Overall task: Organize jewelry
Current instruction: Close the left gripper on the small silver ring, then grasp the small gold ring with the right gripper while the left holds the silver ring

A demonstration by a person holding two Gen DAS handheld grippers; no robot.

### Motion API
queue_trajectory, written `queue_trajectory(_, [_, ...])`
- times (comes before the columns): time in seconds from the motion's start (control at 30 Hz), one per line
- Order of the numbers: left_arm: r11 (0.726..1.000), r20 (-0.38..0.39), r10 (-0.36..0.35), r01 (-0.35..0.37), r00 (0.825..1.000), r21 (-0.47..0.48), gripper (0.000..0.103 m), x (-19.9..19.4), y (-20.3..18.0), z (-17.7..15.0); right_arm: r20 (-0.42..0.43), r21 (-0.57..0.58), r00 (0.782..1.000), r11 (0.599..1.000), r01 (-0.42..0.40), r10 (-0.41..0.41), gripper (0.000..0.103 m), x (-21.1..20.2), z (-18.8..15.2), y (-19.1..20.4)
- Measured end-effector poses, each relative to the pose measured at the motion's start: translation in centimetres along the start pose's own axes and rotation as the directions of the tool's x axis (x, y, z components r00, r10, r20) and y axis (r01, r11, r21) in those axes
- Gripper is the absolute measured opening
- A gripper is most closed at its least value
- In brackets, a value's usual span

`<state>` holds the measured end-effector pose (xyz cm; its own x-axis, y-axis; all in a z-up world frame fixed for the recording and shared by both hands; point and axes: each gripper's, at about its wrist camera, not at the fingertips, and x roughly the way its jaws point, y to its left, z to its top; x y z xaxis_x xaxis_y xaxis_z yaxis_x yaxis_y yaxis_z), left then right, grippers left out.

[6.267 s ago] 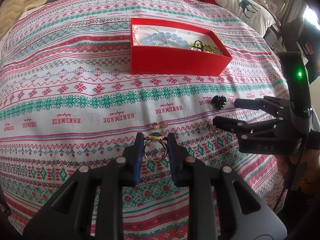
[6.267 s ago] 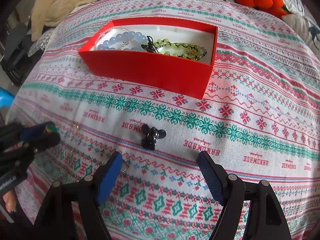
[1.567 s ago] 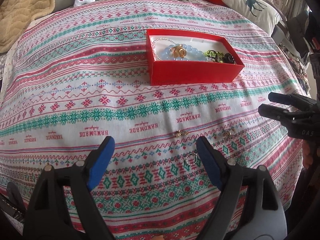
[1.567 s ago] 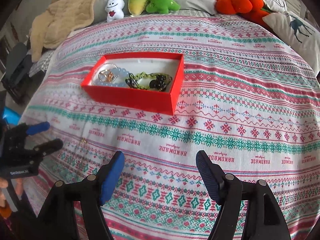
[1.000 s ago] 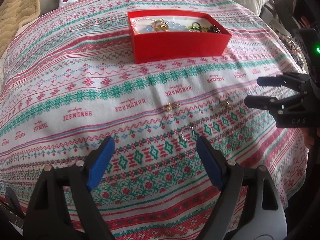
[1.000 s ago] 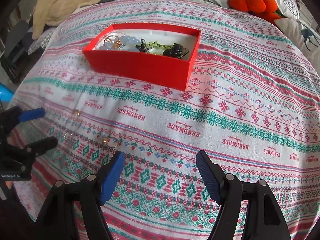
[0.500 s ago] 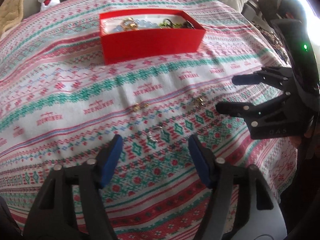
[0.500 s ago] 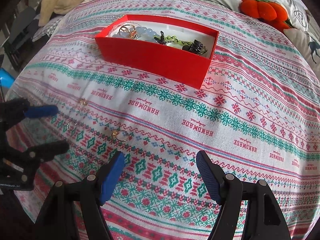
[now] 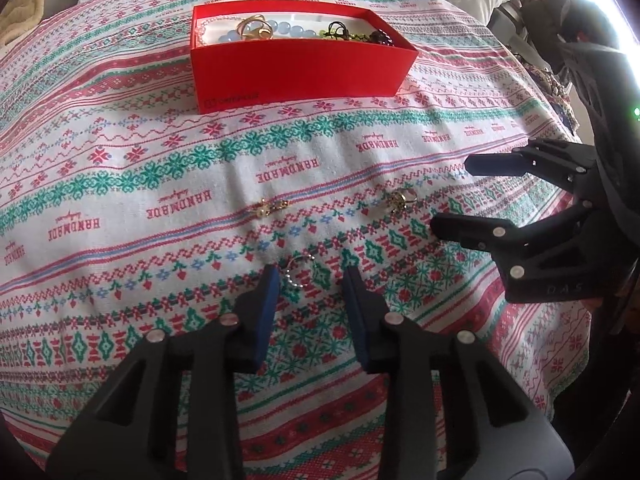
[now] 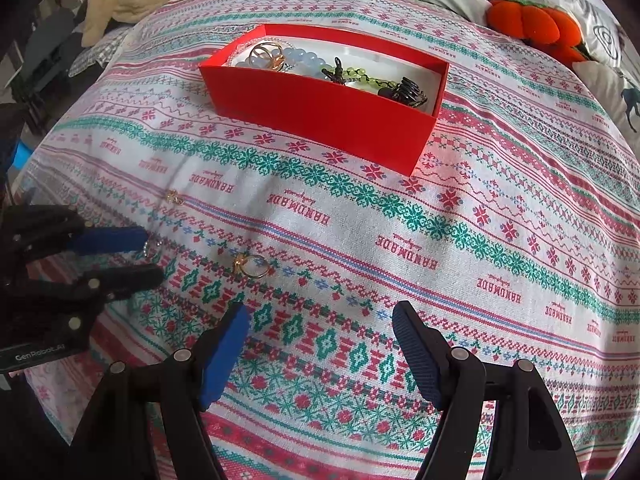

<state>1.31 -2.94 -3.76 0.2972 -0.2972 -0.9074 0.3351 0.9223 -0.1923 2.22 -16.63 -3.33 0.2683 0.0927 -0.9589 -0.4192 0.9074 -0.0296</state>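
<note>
Your left gripper [image 9: 308,280] held its jaws spread around a thin silver ring [image 9: 301,272] at lower centre; closing could pinch bedspread [image 9: 120,184] instead. Right gripper [image 10: 320,324] jaws spread, empty.

Gold ring [image 10: 252,265] beyond parted tongs [image 10: 320,344]

Woven cloth bedspread [image 9: 120,168], matt red cardboard box [image 9: 296,68], shiny gold ring [image 10: 251,265].

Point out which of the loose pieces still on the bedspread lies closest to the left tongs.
The small silver ring, lying just ahead of the open left tongs. The gold clasp piece and the gold ring lie farther out, toward the red box.
</note>
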Motion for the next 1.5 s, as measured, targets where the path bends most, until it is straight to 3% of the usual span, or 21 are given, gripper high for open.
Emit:
queue_trajectory(0.1, [0.999, 0.004, 0.024, -0.025, 1.0, 0.021, 0.028, 0.1, -0.2, 0.0, -0.001, -0.006, 1.0, 1.0, -0.003, 0.003, 0.076, 0.0, 0.0, 0.1])
queue_trajectory(0.27, [0.998, 0.009, 0.049, -0.049, 0.999, 0.032, 0.01, 0.1, -0.3, 0.1, 0.0, -0.011, 1.0, 1.0, -0.006, 0.006, 0.076, 0.1, 0.0, 0.5])
queue_trajectory(0.77, [0.996, 0.024, 0.082, -0.083, 0.996, 0.015, 0.003, -1.2, 0.5, 0.1, -0.001, 0.026, 0.992, 0.992, -0.126, 0.126, 0.075, 0.9, 0.8, 1.3])
queue_trajectory(1.07, [0.996, 0.011, 0.091, -0.091, 0.996, 0.01, 0.003, -1.0, 0.8, -0.1, 0.033, -0.01, 0.994, 0.995, -0.1, 0.1, 0.044, 1.6, 1.8, 2.2])
queue_trajectory(1.13, [0.996, 0.012, 0.083, -0.084, 0.996, 0.013, 0.003, -1.1, 0.8, -0.2, 0.044, -0.029, 0.995, 0.995, -0.093, 0.094, 0.03, 1.6, 2.0, 2.5])
queue_trajectory(1.23, [0.997, 0.021, 0.077, -0.077, 0.997, 0.019, 0.004, -1.1, 0.5, 0.0, 0.049, -0.04, 0.993, 0.994, -0.101, 0.103, 0.022, 1.6, 2.3, 2.8])
queue_trajectory(1.37, [0.997, 0.014, 0.07, -0.07, 0.997, 0.022, 0.035, -0.9, 0.4, -0.1, 0.058, -0.061, 0.994, 0.994, -0.087, 0.09, 0.022, 1.6, 2.4, 3.2])
queue_trajectory(1.5, [0.998, 0.012, 0.066, -0.066, 0.998, 0.02, 0.035, -0.6, 0.4, 0.3, 0.064, -0.067, 0.994, 0.994, -0.087, 0.091, 0.022, 1.4, 2.3, 3.4])
